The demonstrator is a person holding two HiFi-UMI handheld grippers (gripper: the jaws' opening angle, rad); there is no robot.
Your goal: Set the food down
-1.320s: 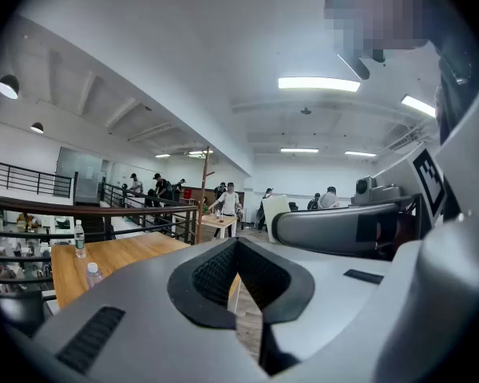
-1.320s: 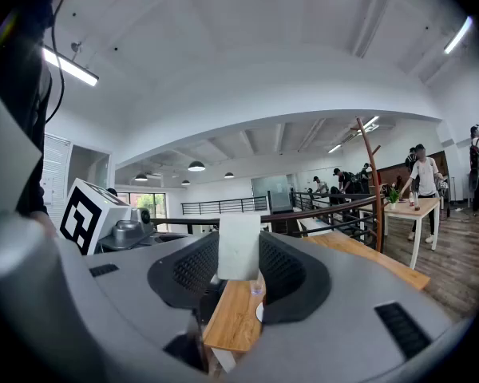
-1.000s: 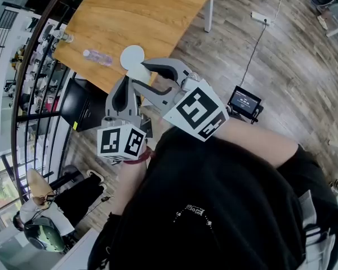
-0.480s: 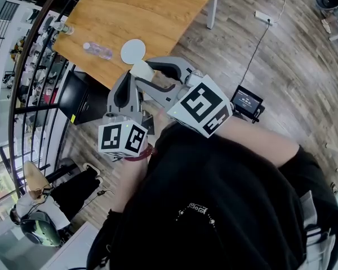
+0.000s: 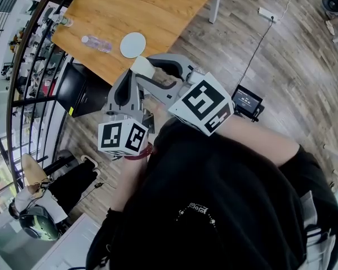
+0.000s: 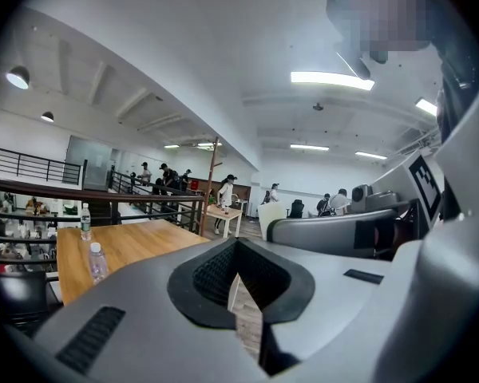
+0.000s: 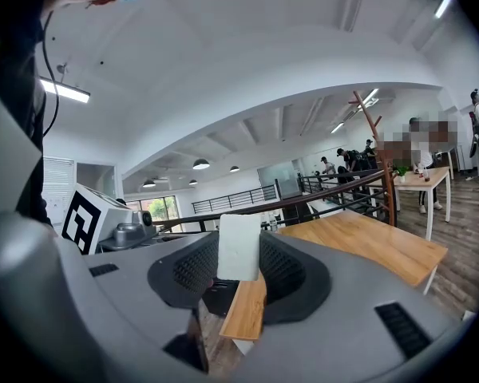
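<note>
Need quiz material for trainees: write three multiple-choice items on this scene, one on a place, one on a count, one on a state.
1. Where is the white plate?
A. on the wooden table
B. on a chair
C. in a sink

2. How many plastic bottles stand on that table?
A. none
B. two
C. five

3. What state is the right gripper in?
A. open and empty
B. shut on nothing
C. shut on the white food block

Key:
1 A, the head view shows it on the tabletop.
2 B, the left gripper view shows two.
3 C, its fingers press the block's sides in the right gripper view.
</note>
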